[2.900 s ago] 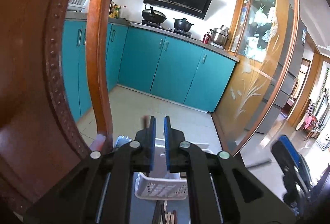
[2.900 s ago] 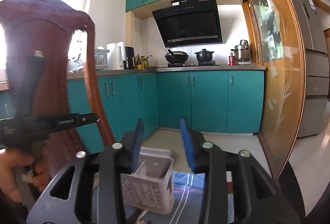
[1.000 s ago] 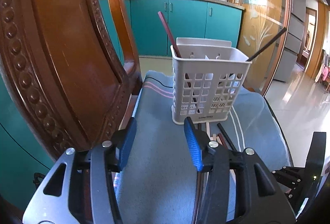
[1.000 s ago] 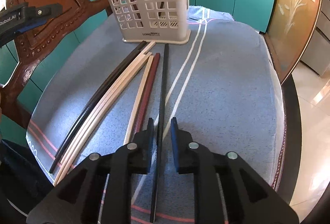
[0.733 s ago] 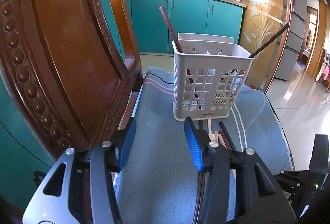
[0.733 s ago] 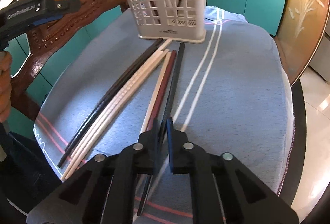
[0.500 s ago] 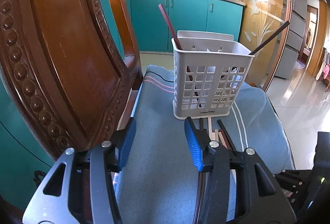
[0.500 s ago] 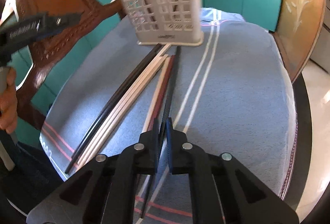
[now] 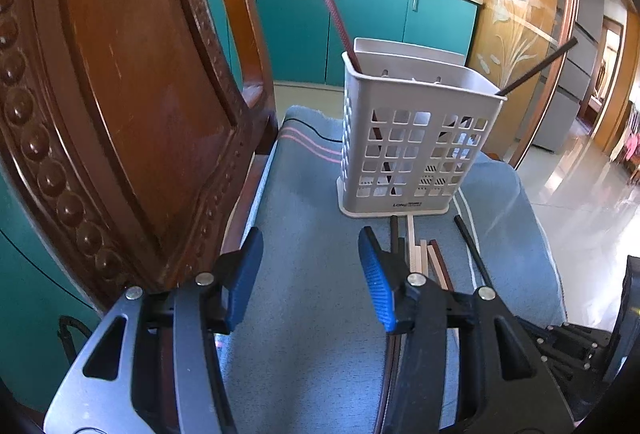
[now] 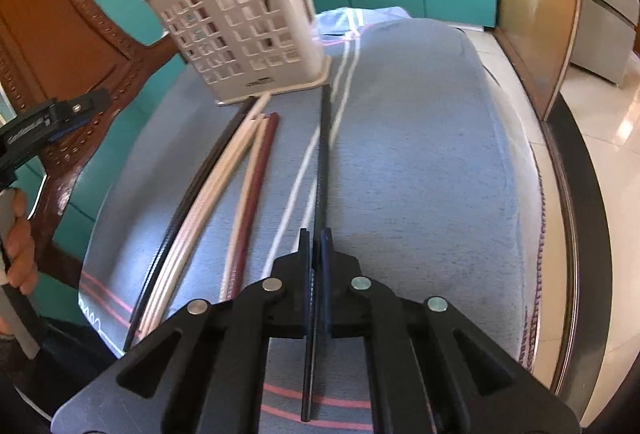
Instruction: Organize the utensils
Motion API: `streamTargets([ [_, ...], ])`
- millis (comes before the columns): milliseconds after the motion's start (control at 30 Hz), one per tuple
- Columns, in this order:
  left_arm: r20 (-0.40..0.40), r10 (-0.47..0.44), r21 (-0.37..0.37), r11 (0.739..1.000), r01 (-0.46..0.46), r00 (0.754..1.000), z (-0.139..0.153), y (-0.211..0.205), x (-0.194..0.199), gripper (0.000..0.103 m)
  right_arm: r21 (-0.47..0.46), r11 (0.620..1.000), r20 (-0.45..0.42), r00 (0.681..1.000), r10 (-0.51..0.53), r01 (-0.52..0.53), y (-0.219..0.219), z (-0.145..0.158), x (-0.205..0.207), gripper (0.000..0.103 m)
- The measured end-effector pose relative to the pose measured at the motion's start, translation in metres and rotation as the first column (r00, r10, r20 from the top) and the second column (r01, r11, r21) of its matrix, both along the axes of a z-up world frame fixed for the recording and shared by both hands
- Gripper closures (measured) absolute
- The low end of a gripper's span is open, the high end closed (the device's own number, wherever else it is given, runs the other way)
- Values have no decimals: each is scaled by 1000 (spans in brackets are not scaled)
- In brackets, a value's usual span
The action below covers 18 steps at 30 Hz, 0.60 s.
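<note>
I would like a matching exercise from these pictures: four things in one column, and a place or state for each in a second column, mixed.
Things:
1. right tongs
2. left tongs
3. dark red chopstick
4. cream chopsticks

Places or states:
A. stands slanted in the white basket
B. open, nothing between the pads
C. lie side by side on the blue cloth
D. shut on the black chopstick

Pairs: 1-D, 2-B, 3-A, 4-C

right tongs (image 10: 316, 238) closed onto black chopstick (image 10: 322, 154), swung it clear of the red chopstick (image 10: 256, 186).
</note>
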<state>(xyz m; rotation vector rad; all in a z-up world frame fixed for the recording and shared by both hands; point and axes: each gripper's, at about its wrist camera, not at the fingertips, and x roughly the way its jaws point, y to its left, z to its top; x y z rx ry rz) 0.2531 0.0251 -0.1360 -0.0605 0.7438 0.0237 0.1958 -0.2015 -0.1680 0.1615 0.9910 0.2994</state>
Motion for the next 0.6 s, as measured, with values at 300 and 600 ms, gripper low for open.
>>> streamTargets([
  [300, -52, -9, -36, 999, 7, 999, -13, -2, 13, 50, -87, 996, 72, 997, 25, -18, 14, 12, 17, 79],
  [600, -251, -150, -41, 989, 144, 956, -64, -38, 33, 47, -141, 983, 41, 992, 123, -116, 28, 18, 65, 78],
])
